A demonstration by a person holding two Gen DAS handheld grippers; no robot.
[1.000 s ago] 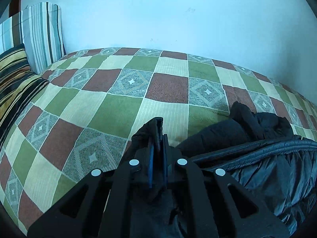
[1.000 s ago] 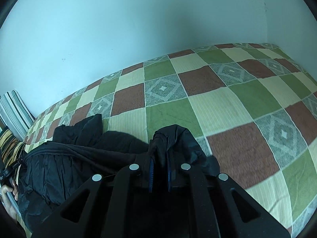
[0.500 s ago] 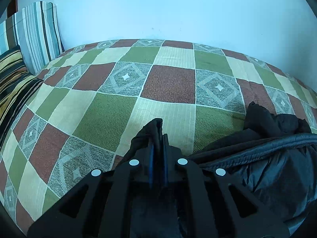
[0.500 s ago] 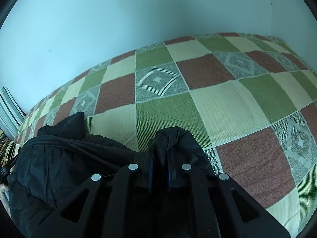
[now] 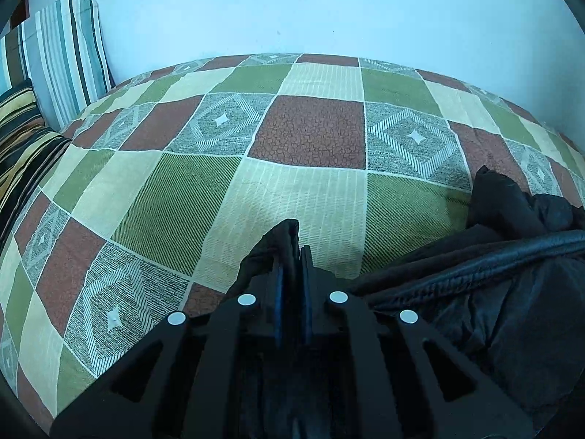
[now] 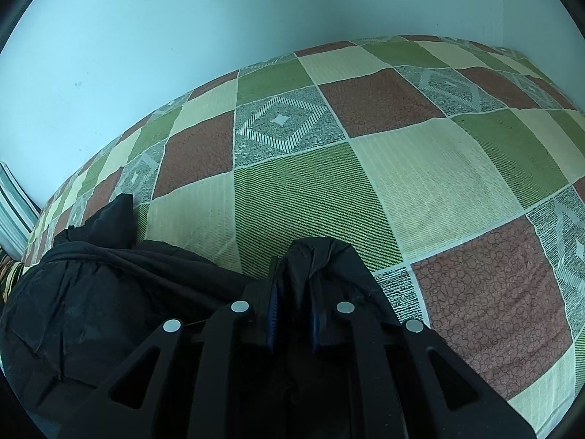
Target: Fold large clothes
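The left gripper (image 5: 292, 256) is clamped on a bunched edge of the black jacket (image 5: 493, 292), and the right gripper (image 6: 294, 274) pinches another bunch of it. The jacket hangs between them over the near side of the bed (image 5: 310, 135), its bulk slumped to the right in the left view and to the left in the right view.

Each hold is on a small wad near the fingertips, so the slippery padded fabric could slide out if the pull goes uneven (the right bite looks thicker and looser). The loose part lying on the bed (image 6: 420, 153) at far right of the left view could drag and crease under the fold, leaving it lopsided.

Which parts are pinched, hem or shoulders, cannot be told. The gripper bodies hide the fabric below, and the striped pillows (image 5: 62, 55) at far left are cut off by the frame.
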